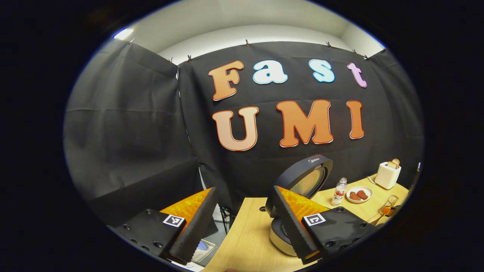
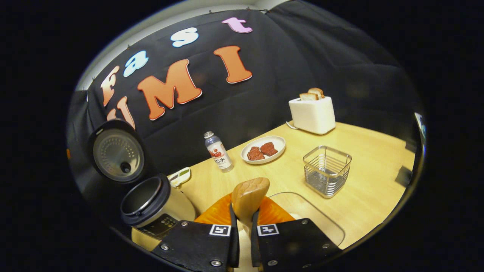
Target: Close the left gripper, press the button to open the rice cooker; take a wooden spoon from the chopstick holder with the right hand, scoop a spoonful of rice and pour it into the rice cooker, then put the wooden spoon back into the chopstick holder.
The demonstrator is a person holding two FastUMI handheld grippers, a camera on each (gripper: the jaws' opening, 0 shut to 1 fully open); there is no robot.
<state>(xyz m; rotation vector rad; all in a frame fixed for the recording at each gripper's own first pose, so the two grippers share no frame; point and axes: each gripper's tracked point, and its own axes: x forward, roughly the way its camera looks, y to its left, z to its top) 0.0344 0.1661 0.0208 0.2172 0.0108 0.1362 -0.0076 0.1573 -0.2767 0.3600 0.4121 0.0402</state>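
Standing open at about nine o'clock in the right gripper view, the dark round-lidded rice cooker has its lid tipped right back and its inner pot showing, so I judge the button press done. Whether any rice lies inside the pot cannot be told. The pale wooden spoon is out of the square wire chopstick holder and sits in the right gripper, whose jaws are nearly closed and pinch the handle from both sides, the bowl of the spoon rising toward twelve o'clock. No rice is visible on the spoon from this side, so whether the scoop and pour are done or pending is unclear; the return to the holder is certainly left. That holder stands empty at about two o'clock from the spoon, well apart from it.

Farther out on the light wooden table are a small clear bottle, a white oval plate of reddish pieces and a white toaster with bread slices toward one o'clock. A clear container rim lies just beside the gripper at four o'clock.

In the left gripper view the left gripper is held level, pointing toward the wall, jaws wide apart and holding nothing, with the cooker just behind its right finger
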